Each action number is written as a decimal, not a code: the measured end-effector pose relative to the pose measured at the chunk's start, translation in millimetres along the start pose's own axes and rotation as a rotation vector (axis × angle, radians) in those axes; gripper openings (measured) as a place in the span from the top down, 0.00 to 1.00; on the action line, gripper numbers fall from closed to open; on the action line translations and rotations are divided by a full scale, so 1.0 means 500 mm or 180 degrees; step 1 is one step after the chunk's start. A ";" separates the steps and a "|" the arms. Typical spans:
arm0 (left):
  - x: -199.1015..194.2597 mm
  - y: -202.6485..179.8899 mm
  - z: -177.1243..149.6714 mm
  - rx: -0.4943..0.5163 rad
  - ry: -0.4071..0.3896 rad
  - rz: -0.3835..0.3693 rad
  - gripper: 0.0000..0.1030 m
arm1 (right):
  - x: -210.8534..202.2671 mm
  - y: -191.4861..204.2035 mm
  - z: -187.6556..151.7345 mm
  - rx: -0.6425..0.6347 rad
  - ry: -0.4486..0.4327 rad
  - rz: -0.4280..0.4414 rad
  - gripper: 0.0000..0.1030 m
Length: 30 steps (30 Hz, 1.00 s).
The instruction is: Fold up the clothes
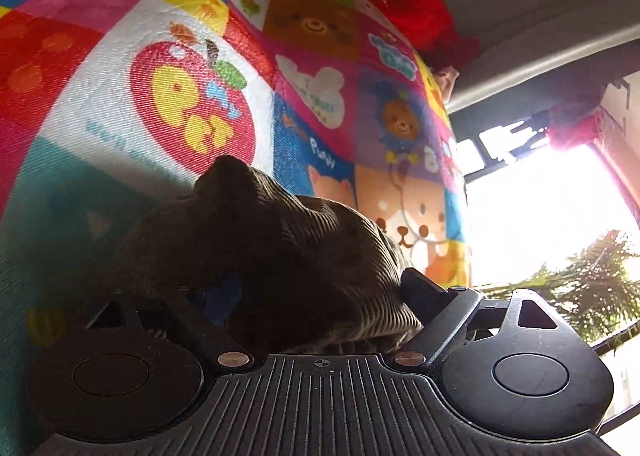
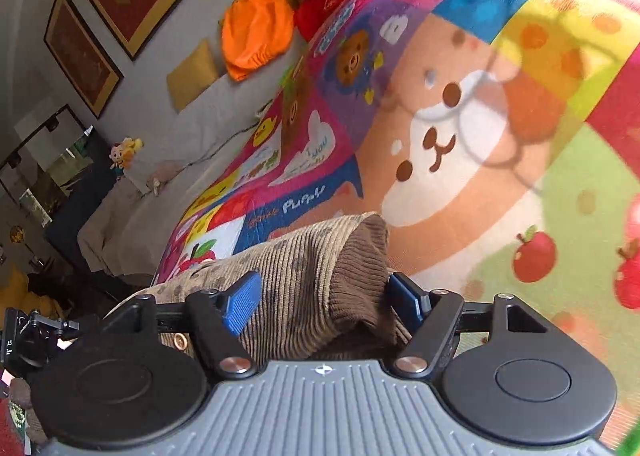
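Over the bright cartoon-print blanket (image 2: 460, 104), the right tongs (image 2: 328, 302) stood parted around the ribbed cuff of the brown corduroy garment (image 2: 304, 264), blue pads either side, while the left tongs (image 1: 304, 296) were bunched with the same cloth, their grip impossible to tell in shadow.
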<state>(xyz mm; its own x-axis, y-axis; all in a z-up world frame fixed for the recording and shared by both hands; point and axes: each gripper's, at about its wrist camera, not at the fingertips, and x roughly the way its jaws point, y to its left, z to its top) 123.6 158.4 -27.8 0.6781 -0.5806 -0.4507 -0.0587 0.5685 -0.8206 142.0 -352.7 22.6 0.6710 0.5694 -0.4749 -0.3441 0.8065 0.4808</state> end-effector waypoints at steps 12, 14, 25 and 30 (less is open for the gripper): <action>-0.151 -0.133 -0.111 0.1262 -0.0237 0.0229 0.86 | -0.053 0.069 -0.026 -0.0259 -0.0063 0.0169 0.90; -0.183 -0.139 -0.151 0.1319 -0.0184 0.0177 0.85 | -0.099 0.076 -0.050 -0.0273 -0.0065 0.0245 0.90; -0.192 -0.040 -0.250 0.1284 0.0391 0.0547 0.70 | -0.134 0.041 -0.161 -0.0168 0.0212 -0.0026 0.72; -0.258 -0.121 -0.193 0.1698 -0.0108 0.0332 0.45 | -0.140 0.071 -0.112 -0.0435 -0.0052 -0.0011 0.53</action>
<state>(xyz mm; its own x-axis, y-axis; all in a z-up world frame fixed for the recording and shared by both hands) -31.2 142.6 46.3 0.7124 -0.4912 -0.5013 0.2470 0.8440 -0.4760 46.2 -354.8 31.6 0.6826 0.5649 -0.4637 -0.4273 0.8232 0.3739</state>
